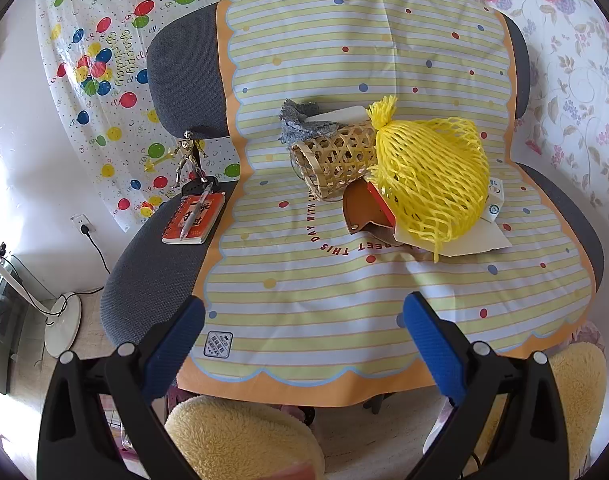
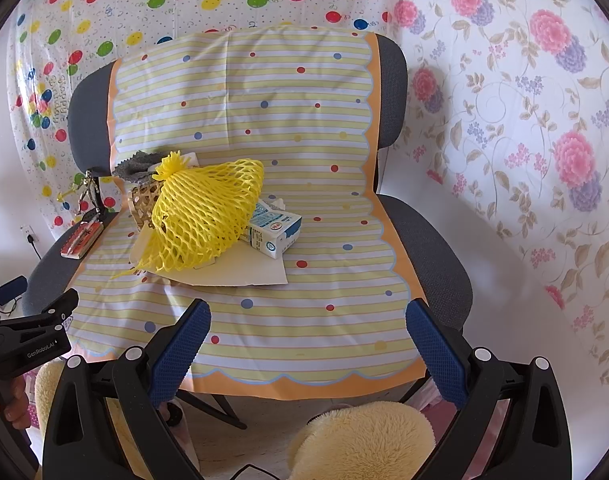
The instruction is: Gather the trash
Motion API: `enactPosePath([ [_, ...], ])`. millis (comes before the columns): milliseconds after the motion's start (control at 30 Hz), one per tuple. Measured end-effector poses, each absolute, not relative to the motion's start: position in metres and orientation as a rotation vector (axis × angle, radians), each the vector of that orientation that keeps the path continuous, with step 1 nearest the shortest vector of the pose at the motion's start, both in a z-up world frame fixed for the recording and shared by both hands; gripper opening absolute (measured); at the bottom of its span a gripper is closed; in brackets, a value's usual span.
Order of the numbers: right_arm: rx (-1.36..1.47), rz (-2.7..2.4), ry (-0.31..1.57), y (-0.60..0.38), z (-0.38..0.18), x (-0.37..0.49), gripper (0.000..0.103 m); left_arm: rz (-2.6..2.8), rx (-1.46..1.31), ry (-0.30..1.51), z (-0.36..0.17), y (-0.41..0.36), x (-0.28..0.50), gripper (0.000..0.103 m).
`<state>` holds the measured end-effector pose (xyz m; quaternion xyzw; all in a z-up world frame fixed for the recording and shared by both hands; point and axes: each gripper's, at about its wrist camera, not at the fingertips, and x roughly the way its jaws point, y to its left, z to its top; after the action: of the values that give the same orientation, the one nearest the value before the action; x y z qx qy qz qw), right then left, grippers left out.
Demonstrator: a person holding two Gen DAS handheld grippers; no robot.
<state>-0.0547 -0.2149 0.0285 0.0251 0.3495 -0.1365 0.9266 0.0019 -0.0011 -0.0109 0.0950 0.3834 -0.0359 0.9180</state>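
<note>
A yellow foam net (image 1: pixel 428 176) (image 2: pixel 206 216) lies on the chair seat over a sheet of white card (image 1: pixel 456 240) (image 2: pixel 240 274). Behind it a small woven basket (image 1: pixel 336 160) (image 2: pixel 142 202) lies on its side with a grey rag (image 1: pixel 304 122) (image 2: pixel 138 166) at its back. A torn brown and red carton (image 1: pixel 364 210) sits in front of the basket. A blue and white milk carton (image 2: pixel 274 230) (image 1: pixel 494 198) rests right of the net. My left gripper (image 1: pixel 304 320) and right gripper (image 2: pixel 308 326) both hover open over the seat's front edge, holding nothing.
A striped yellow cloth (image 1: pixel 344 292) (image 2: pixel 288 320) covers the grey office chair (image 1: pixel 152 276) (image 2: pixel 432 248). An orange notebook with a pen (image 1: pixel 194 220) (image 2: pixel 82 238) and a gold figurine (image 1: pixel 188 156) (image 2: pixel 89 192) sit on the seat's left side. Fluffy yellow slippers (image 1: pixel 244 436) (image 2: pixel 364 444) are below.
</note>
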Motion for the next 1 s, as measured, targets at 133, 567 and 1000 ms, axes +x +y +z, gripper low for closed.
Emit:
enactPosePath([
  [133, 0.052, -0.281, 0.718, -0.2147, 0.0284, -0.0545, 0.097, -0.072, 0.195, 0.789, -0.0101, -0.0009, 0.0027, 0.097],
  [567, 0.052, -0.28, 0.717, -0.2159, 0.0283, -0.0546, 0.097, -0.072, 0.196, 0.79, -0.0105, -0.0005, 0.0021, 0.097],
  [1000, 0.053, -0.279, 0.718, -0.2162, 0.0285, -0.0547, 0.097, -0.072, 0.195, 0.791, -0.0102, 0.0002, 0.0022, 0.097],
])
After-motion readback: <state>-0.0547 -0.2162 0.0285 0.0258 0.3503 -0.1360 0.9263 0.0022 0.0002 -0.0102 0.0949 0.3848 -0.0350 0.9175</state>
